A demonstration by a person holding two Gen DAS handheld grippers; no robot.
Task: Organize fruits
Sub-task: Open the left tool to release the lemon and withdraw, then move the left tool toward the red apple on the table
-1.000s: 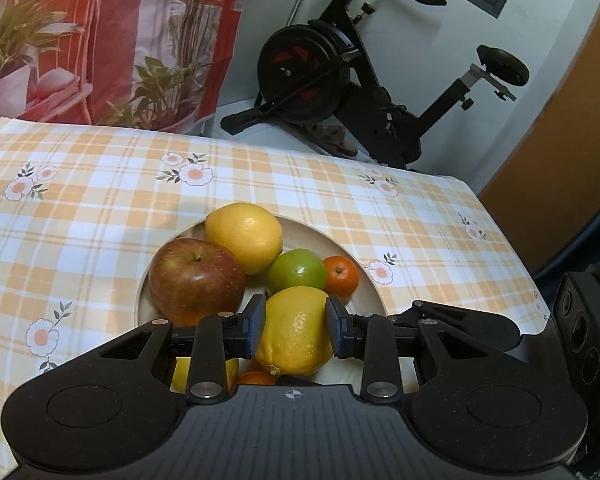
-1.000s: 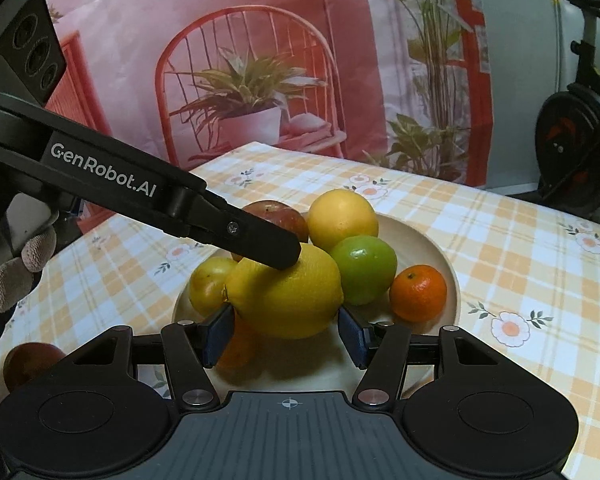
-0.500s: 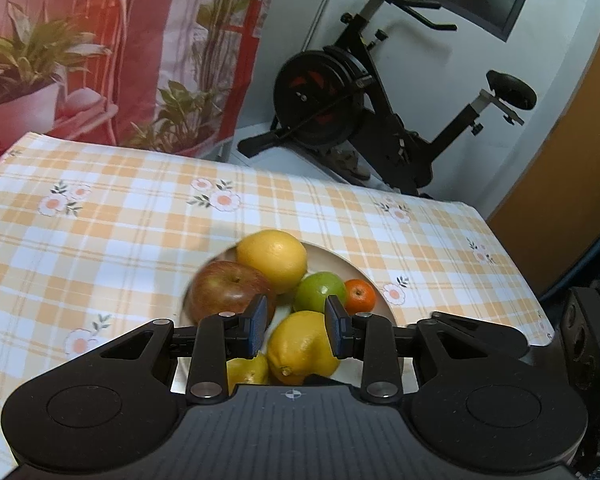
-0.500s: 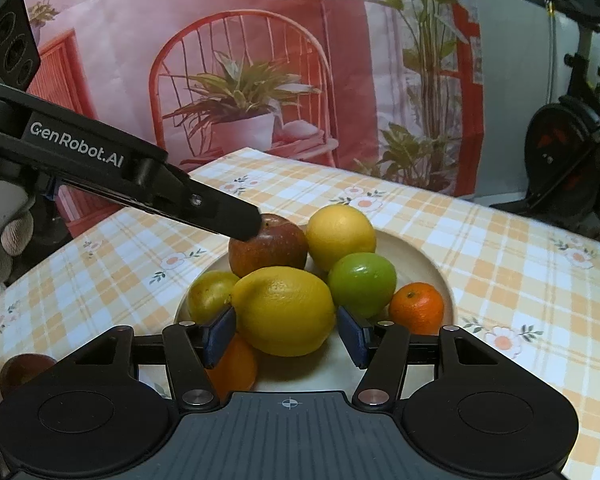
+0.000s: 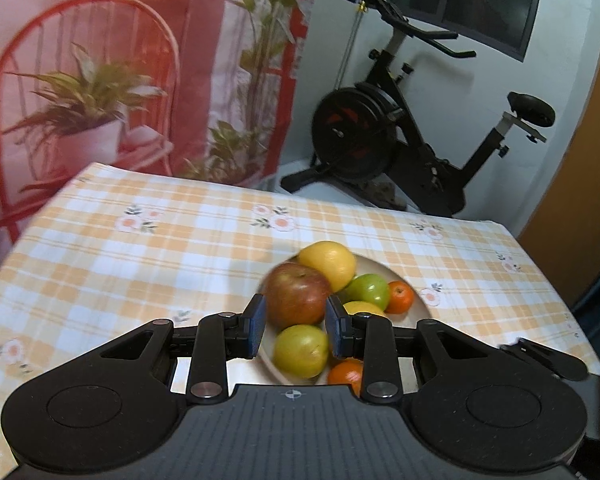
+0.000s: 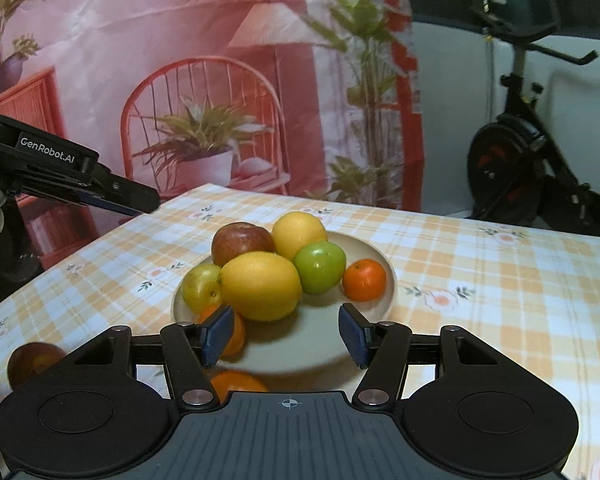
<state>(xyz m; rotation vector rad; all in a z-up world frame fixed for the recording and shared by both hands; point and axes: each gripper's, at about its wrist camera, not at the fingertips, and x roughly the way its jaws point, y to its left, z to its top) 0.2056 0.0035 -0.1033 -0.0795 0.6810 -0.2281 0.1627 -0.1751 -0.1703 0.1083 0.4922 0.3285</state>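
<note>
Both tools have drawn back from the plate. A second ago the left tool had its tip on the lemon and the right tool flanked it. Now the lemon sits free on the heap, just ahead of the right tool's parted, empty pads. The left tool is clenched on nothing, off to the right tool's left. The lemon looks placed. A reddish fruit and an orange, close under the right tool on the table, seem left to gather.
</note>
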